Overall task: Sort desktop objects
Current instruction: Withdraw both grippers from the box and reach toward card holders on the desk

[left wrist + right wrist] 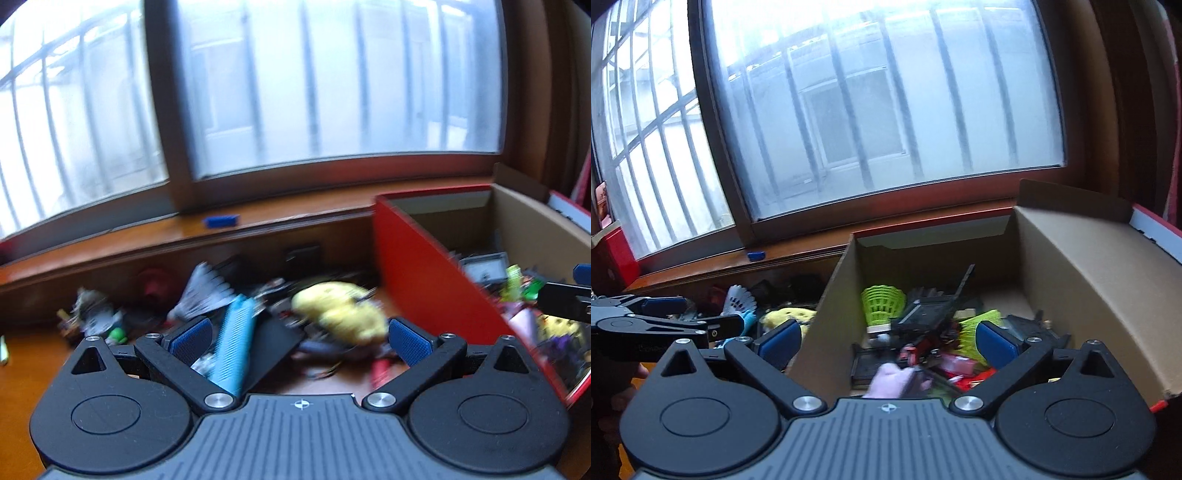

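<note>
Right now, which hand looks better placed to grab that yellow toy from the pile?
Probably the left. Its tool is open and faces the desk pile, the yellow toy just ahead. The right tool, also open, hangs over the cardboard box.

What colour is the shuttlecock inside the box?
Bright neon green shuttlecock, seen best from the right wrist view.

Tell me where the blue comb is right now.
In the left wrist view the blue comb lies on the desk left of centre, beside the yellow soft toy, outside the red box.
</note>
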`<action>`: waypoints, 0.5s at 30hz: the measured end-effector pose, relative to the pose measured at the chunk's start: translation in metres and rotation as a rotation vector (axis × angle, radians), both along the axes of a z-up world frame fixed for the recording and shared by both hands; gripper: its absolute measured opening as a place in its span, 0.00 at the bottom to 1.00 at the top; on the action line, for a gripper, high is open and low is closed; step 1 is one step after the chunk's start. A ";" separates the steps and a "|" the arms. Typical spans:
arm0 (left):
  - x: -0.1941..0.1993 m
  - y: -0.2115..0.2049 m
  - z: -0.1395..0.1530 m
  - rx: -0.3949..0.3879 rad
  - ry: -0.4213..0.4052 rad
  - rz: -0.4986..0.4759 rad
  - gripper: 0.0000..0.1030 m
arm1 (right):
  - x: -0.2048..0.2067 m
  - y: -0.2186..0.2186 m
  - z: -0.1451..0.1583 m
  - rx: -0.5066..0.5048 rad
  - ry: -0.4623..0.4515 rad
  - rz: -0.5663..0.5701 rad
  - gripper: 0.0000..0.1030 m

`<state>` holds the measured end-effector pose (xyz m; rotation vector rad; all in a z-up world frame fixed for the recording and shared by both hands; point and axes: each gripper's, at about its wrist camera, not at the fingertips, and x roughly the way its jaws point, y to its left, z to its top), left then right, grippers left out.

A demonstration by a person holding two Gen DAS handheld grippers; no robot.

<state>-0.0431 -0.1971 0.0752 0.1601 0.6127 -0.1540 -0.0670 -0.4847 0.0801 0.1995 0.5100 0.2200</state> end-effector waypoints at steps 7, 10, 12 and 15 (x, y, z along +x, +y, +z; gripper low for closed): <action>-0.002 0.083 -0.017 0.021 0.041 0.117 1.00 | -0.006 0.092 0.002 -0.092 -0.020 0.131 0.99; 0.000 0.108 -0.023 0.056 0.045 0.133 1.00 | -0.006 0.122 0.001 -0.096 -0.011 0.160 0.99; 0.003 0.124 -0.028 0.073 0.055 0.142 1.00 | -0.006 0.141 0.001 -0.090 -0.004 0.169 0.99; 0.010 0.145 -0.036 0.067 0.085 0.134 1.00 | -0.003 0.164 -0.006 -0.080 0.012 0.168 0.99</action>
